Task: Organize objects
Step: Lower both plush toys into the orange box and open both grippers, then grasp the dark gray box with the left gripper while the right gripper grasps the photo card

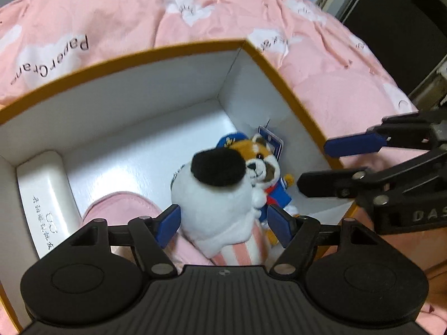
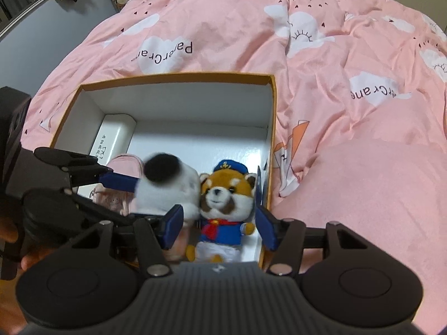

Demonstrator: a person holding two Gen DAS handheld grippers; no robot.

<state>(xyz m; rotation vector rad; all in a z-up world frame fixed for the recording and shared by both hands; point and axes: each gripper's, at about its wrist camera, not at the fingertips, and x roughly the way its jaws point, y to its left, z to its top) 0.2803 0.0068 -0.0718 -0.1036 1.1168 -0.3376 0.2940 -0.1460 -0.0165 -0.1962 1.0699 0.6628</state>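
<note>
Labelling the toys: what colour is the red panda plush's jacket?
Blue, with a red neckerchief; the red panda plush shows best in the right wrist view.

The box (image 2: 275,128) has an orange-brown rim and white inside. The red panda plush (image 2: 223,212) is orange, white and brown — blue cap, blue jacket, red scarf. Beside it, the white plush (image 1: 215,203) carries one black patch. The bedcover (image 2: 349,83) is pink with white clouds and dark lettering. Both claws are black with blue pads (image 1: 169,224).
</note>
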